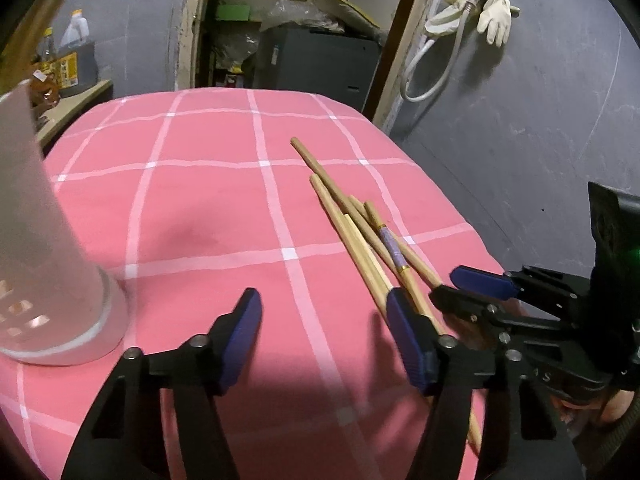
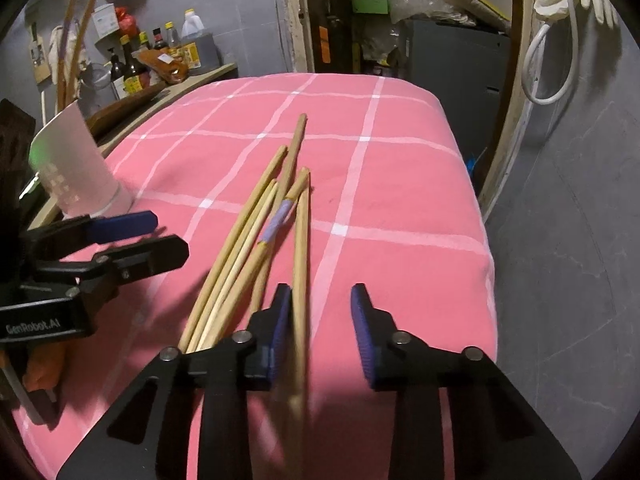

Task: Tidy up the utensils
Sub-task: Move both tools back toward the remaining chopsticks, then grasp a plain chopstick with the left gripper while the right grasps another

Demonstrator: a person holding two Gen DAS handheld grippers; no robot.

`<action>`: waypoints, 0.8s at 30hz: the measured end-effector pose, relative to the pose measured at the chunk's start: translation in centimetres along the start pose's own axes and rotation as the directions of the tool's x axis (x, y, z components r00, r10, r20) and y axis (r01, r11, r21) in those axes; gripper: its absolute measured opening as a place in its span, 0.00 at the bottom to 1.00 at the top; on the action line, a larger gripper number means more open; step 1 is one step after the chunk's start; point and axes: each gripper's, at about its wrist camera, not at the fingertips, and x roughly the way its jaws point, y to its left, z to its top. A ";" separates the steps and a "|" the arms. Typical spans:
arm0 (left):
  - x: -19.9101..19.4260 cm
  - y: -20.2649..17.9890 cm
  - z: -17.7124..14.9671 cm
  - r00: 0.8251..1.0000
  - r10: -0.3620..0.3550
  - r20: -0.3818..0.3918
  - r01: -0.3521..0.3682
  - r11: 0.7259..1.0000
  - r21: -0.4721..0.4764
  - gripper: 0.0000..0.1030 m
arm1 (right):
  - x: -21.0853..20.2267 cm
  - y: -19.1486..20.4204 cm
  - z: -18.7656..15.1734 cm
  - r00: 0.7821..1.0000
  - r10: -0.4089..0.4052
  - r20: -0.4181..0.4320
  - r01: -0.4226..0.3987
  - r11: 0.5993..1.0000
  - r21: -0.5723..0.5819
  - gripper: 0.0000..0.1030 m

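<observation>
Several wooden chopsticks lie in a loose bundle on the pink checked cloth; one has a purple band. A white perforated holder cup stands at the left, also in the right wrist view. My left gripper is open and empty, its right finger beside the chopsticks' near ends. My right gripper is open over the bundle; one chopstick lies between its fingers, next to the left pad. Each gripper shows in the other's view: the right, the left.
The cloth-covered table drops off at the right and far edges. A side shelf with bottles stands at the left. A dark cabinet, a doorway and a hose with gloves on the grey wall lie behind.
</observation>
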 end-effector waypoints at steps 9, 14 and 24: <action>2.2 -0.1 1.5 0.998 -0.035 -0.052 0.035 0.999 -0.011 0.37 | 1.1 -1.8 1.6 1.000 0.014 -0.004 -0.014 0.999 0.041 0.12; 3.0 -0.5 2.1 0.998 -0.025 -0.058 0.025 1.000 0.002 0.26 | 1.2 -2.0 1.6 1.000 0.027 -0.006 -0.027 0.998 0.051 0.12; 3.9 -0.5 2.8 0.996 0.000 -0.092 0.000 1.000 0.001 0.16 | 2.3 -2.1 3.2 0.999 0.026 -0.036 -0.024 0.999 0.048 0.12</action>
